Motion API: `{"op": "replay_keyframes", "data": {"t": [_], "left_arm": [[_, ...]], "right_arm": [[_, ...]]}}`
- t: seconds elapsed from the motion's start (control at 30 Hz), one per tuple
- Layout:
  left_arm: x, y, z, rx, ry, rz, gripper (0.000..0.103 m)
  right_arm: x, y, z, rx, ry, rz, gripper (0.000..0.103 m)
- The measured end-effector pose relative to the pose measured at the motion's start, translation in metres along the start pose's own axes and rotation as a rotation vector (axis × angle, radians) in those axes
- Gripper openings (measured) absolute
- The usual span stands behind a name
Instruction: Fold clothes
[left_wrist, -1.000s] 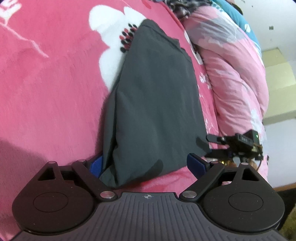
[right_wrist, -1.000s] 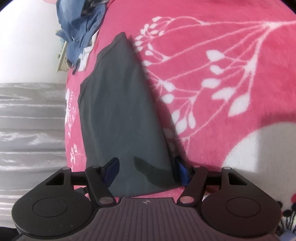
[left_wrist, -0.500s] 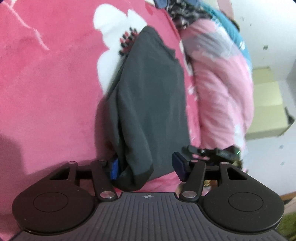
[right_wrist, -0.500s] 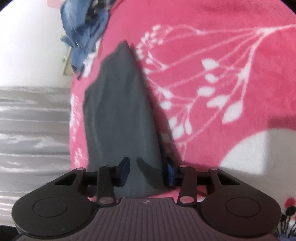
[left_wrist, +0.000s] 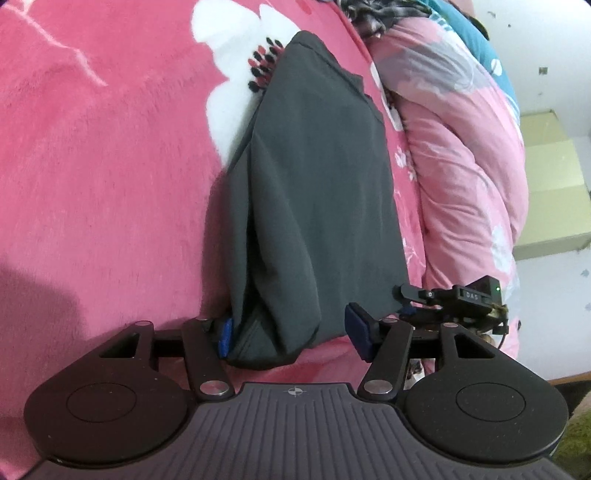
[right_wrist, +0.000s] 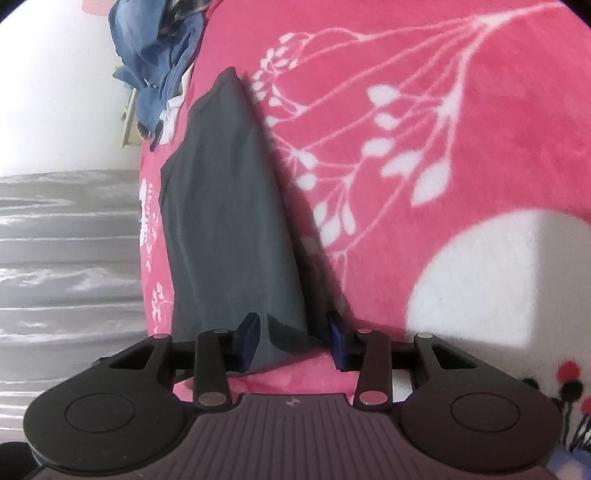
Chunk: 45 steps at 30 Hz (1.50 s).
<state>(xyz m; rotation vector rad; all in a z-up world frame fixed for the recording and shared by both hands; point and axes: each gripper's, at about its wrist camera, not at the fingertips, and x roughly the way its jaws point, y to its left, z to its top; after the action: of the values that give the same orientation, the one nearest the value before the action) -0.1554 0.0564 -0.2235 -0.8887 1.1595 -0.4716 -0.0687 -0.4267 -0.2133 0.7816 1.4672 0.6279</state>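
Two spread tools — left tool, right tool — straddle the dark garment's near corners; soft, limp cloth, probably light — pinch those lower-centre corners.

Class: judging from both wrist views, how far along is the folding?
Done: the dark grey garment lies folded into a narrow strip on the pink floral blanket. In hand: left gripper and right gripper straddle its near corners, jaws open. Left: gripping, final fold.

Both wrist cameras sit low and close over the pink floral fleece blanket, each looking forward along its own 2 fingers. They share the folded dark grey garment, seen from opposite ends.
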Motion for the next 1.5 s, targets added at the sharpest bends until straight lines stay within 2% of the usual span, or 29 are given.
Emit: {"op": "replay_keyframes", "data": {"t": [0.1,0.13,0.2,0.27,0.37,0.4,0.5,0.53,0.57,0.6,0.67,0.77,0.83,0.97,1.13,1.17,1.2,1.33,1.37,1.47,1.5], "left_arm": [[0.004,-0.001,0.003,-0.017,-0.009,0.002,0.056],[0.003,-0.002,0.004,-0.014,-0.022,-0.009,0.045],[0.0,-0.003,0.005,-0.006,-0.054,-0.043,0.035],[-0.002,-0.003,0.007,-0.006,-0.062,-0.041,0.035],[0.004,0.004,0.006,-0.009,-0.022,0.019,0.032],[0.004,0.006,0.004,-0.017,-0.02,0.023,0.027],[0.0,0.006,0.004,-0.038,-0.043,-0.006,0.016],[-0.003,0.006,0.005,-0.053,-0.055,-0.024,0.016],[-0.004,0.005,0.006,-0.067,-0.063,-0.038,0.016],[-0.006,0.005,0.008,-0.081,-0.07,-0.051,0.016],[-0.006,0.004,0.011,-0.107,-0.073,-0.066,0.016],[-0.003,0.005,0.016,-0.159,-0.06,-0.078,0.016],[-0.001,0.007,0.018,-0.2,-0.049,-0.087,0.016],[0.002,0.011,0.021,-0.274,-0.03,-0.103,0.016],[0.0,0.011,0.022,-0.291,-0.025,-0.116,0.016],[0.0,0.011,0.022,-0.29,-0.026,-0.122,0.016],[-0.001,0.01,0.022,-0.287,-0.027,-0.127,0.016],[-0.001,0.007,0.023,-0.275,-0.025,-0.147,0.016],[-0.001,0.007,0.023,-0.27,-0.025,-0.149,0.016],[0.0,0.008,0.022,-0.26,-0.017,-0.155,0.017],[0.0,0.009,0.021,-0.262,-0.014,-0.157,0.017]], "right_arm": [[0.003,0.004,0.003,-0.008,-0.009,0.017,0.042],[0.002,0.007,0.004,-0.018,-0.018,0.024,0.04],[0.003,0.012,0.005,-0.041,-0.025,0.029,0.032],[0.003,0.015,0.005,-0.066,-0.022,0.023,0.032],[0.01,0.01,0.003,-0.064,-0.001,-0.031,0.029],[0.009,0.01,0.002,-0.06,-0.012,-0.027,0.021],[-0.002,0.012,0.001,-0.056,-0.065,0.033,0.018],[-0.005,0.013,0.002,-0.053,-0.082,0.009,0.019],[-0.008,0.015,0.003,-0.051,-0.099,-0.016,0.025],[-0.014,0.019,0.005,-0.066,-0.118,-0.076,0.037],[-0.027,0.032,0.003,-0.136,-0.175,-0.129,0.043],[-0.042,0.07,-0.009,-0.359,-0.275,-0.201,0.043],[-0.036,0.105,-0.024,-0.582,-0.29,-0.22,0.043],[0.023,0.167,-0.066,-1.025,-0.166,-0.244,0.044],[0.101,0.195,-0.129,-1.448,0.014,-0.281,0.048],[0.11,0.195,-0.138,-1.511,0.014,-0.314,0.048],[0.12,0.196,-0.147,-1.572,0.014,-0.347,0.048],[0.14,0.191,-0.159,-1.675,-0.025,-0.4,0.046],[0.144,0.191,-0.159,-1.687,-0.039,-0.411,0.043],[0.153,0.19,-0.158,-1.695,-0.05,-0.43,0.013],[0.153,0.191,-0.156,-1.688,-0.054,-0.431,0.007]]}}
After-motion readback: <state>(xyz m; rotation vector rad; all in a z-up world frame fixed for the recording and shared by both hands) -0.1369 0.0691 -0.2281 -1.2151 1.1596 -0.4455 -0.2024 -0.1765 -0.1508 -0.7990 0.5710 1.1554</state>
